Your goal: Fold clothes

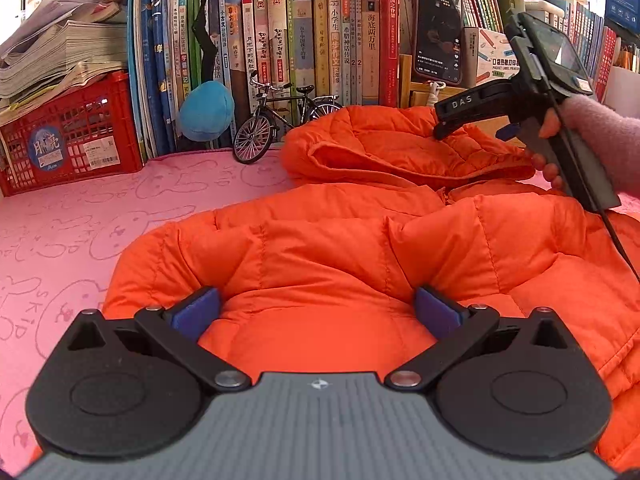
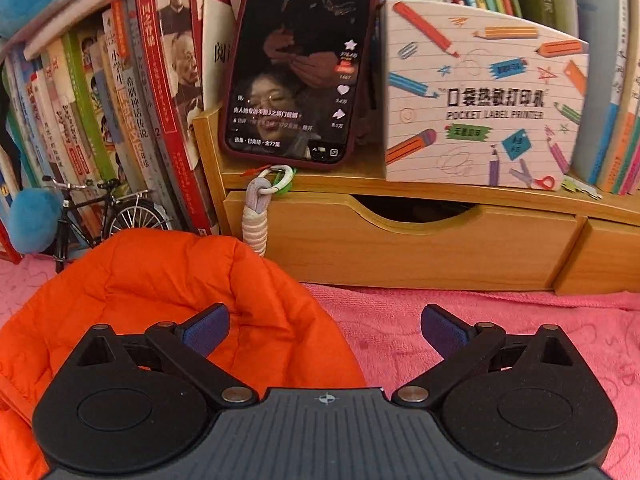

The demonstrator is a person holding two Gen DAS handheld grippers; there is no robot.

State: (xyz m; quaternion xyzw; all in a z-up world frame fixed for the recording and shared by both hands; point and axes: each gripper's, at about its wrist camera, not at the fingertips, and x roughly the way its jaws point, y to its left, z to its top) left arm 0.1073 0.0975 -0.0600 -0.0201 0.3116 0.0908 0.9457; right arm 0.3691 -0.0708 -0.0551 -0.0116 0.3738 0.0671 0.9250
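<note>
Pink mat (image 1: 72,216) before bookshelf (image 1: 320,40). Orange jacket (image 1: 360,248) rumpled, unfolded. Left gripper (image 1: 317,312), right gripper (image 2: 325,330) both spread wide, gripping nothing. Folding barely begun.

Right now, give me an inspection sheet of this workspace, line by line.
Surface: pink mat with cartoon print.
Job's things: orange puffer jacket spread out, hood toward the shelves, not yet folded.
Clutter: model bicycle, blue plush, red crate.
Tongs: left tongs open over the jacket; right tongs open at the hood's edge.
Cables: black cable from the right tool.
Surroundings: books, phone playing video, printer box, wooden drawers.
</note>
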